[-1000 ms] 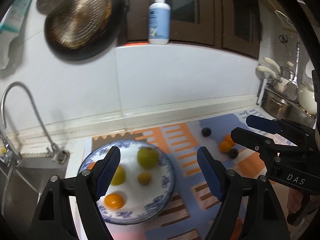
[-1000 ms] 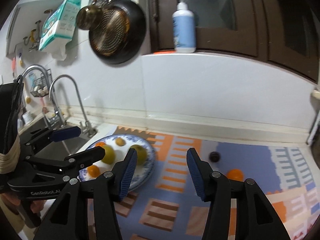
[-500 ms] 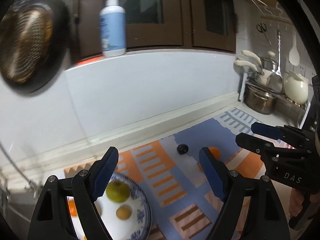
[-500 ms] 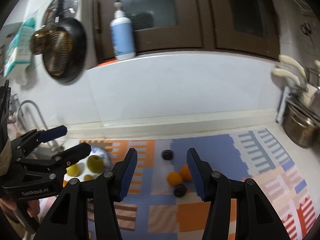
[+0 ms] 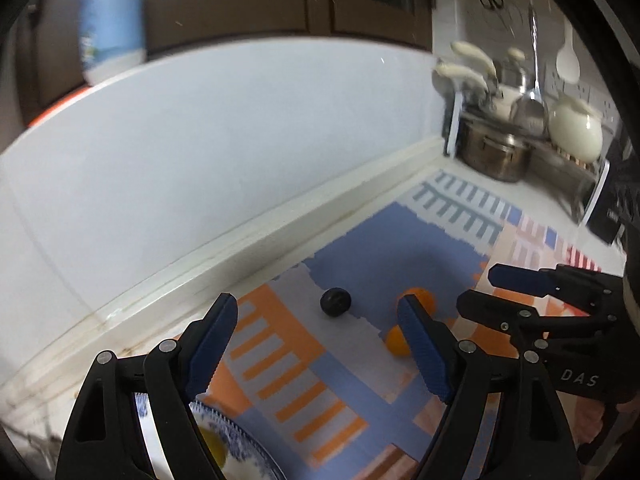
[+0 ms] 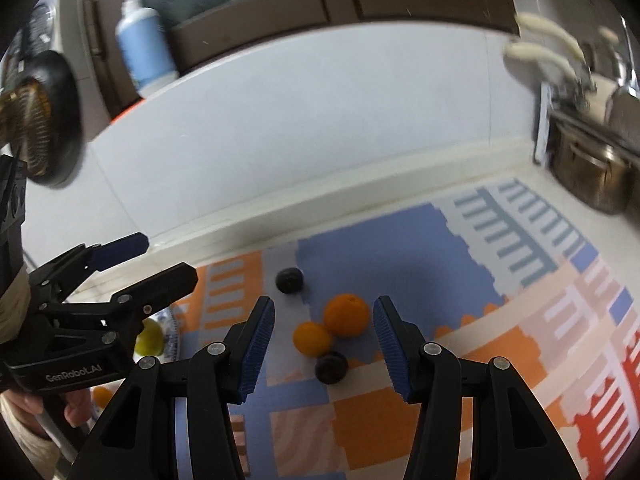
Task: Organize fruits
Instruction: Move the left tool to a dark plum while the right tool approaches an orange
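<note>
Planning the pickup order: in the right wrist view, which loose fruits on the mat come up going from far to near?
Lone dark fruit → larger orange → smaller orange → second dark fruit.

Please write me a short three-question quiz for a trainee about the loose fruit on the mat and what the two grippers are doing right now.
1. True or false: the right gripper is clamped on an orange.
2. How many loose fruits lie on the patterned mat: A two, B four, C six?
3. Which fruit lies apart from the cluster, nearer the wall?

Key
1. False: its jaws stand open above the fruit, and the left gripper is empty too.
2. B: the larger orange, the smaller orange and two dark fruits.
3. The far dark fruit; the near dark fruit sits beside the oranges.
</note>
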A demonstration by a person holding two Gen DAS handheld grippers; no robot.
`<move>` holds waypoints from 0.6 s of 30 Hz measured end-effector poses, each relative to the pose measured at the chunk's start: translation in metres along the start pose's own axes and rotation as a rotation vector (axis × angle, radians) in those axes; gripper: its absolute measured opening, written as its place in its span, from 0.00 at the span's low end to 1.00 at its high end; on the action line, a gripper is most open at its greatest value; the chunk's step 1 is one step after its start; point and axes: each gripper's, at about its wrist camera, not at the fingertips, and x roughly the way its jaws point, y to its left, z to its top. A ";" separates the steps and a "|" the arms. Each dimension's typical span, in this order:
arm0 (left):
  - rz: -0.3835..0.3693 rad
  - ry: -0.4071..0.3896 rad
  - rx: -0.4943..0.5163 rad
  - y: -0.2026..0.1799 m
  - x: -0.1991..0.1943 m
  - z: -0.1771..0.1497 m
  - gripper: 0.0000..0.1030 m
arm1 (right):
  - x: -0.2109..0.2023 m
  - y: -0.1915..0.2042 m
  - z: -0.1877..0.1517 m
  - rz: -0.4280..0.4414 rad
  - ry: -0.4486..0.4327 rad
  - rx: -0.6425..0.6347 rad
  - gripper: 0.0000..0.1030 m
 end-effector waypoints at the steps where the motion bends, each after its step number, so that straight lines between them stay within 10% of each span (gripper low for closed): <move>1: -0.012 0.017 0.015 0.000 0.008 0.001 0.77 | 0.004 -0.002 0.000 -0.005 0.011 0.012 0.51; 18: -0.104 0.234 0.008 -0.001 0.107 0.002 0.52 | 0.060 -0.026 -0.007 0.003 0.129 0.214 0.51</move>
